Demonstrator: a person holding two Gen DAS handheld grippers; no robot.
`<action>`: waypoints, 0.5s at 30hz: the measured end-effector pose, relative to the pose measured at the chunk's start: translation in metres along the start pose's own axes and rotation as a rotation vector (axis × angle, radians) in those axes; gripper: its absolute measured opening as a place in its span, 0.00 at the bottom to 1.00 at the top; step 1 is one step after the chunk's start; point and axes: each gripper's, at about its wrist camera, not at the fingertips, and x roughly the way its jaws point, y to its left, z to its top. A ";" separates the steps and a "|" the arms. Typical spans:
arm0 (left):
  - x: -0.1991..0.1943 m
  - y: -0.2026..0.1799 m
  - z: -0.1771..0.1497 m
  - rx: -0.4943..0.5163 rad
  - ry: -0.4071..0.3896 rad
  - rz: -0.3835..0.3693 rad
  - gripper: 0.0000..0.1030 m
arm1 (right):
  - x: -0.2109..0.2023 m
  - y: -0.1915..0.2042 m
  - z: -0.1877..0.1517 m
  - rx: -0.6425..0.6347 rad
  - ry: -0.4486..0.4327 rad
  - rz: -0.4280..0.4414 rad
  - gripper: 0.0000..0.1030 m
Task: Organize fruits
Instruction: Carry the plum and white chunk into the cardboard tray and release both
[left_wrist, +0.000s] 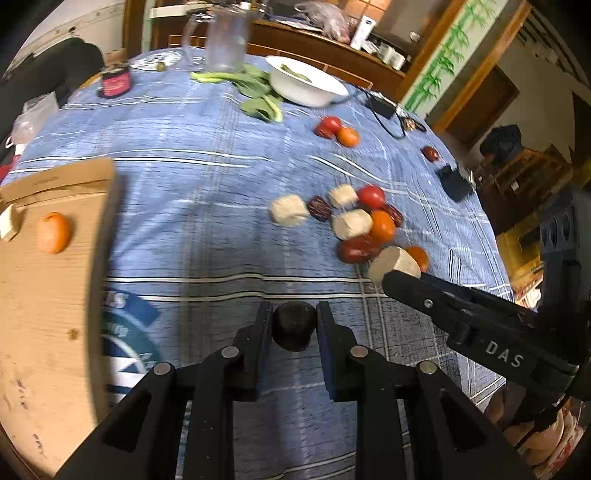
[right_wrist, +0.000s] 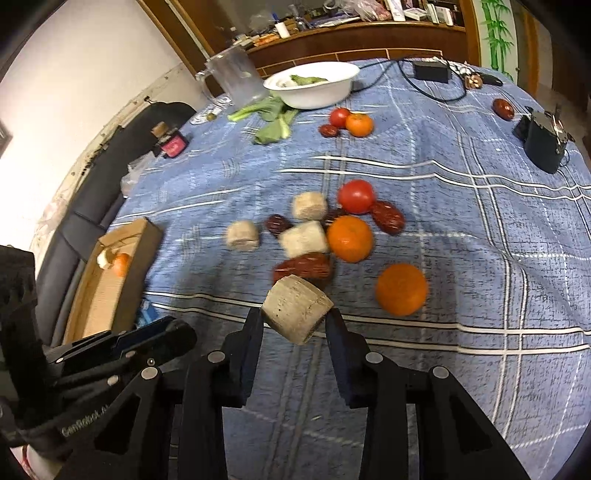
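Note:
My left gripper (left_wrist: 294, 323) is shut on a small dark round fruit (left_wrist: 294, 325), held above the blue cloth beside the cardboard box (left_wrist: 48, 295). An orange (left_wrist: 54, 232) lies in that box. My right gripper (right_wrist: 295, 321) is shut on a beige cylinder piece (right_wrist: 296, 312), which also shows in the left wrist view (left_wrist: 393, 263). A pile of oranges (right_wrist: 349, 238), a tomato (right_wrist: 356, 196), red dates (right_wrist: 388, 217) and beige pieces (right_wrist: 303, 238) lies mid-table. One orange (right_wrist: 402, 288) sits apart, nearer my right gripper.
A white bowl (right_wrist: 314, 86) with greens, loose leafy greens (right_wrist: 273, 122), a clear jug (right_wrist: 236, 75) and a pink jar (right_wrist: 171, 144) stand at the far side. A tomato, orange and date (right_wrist: 347, 122) lie near the bowl. Black devices (right_wrist: 543, 142) and cables sit at right.

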 end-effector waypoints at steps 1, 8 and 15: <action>-0.005 0.006 0.001 -0.008 -0.006 0.002 0.22 | -0.001 0.006 0.001 -0.004 0.000 0.008 0.37; -0.044 0.075 0.010 -0.098 -0.059 0.055 0.22 | 0.006 0.068 0.008 -0.069 0.004 0.082 0.37; -0.069 0.174 0.015 -0.224 -0.068 0.134 0.22 | 0.044 0.158 0.012 -0.173 0.054 0.159 0.37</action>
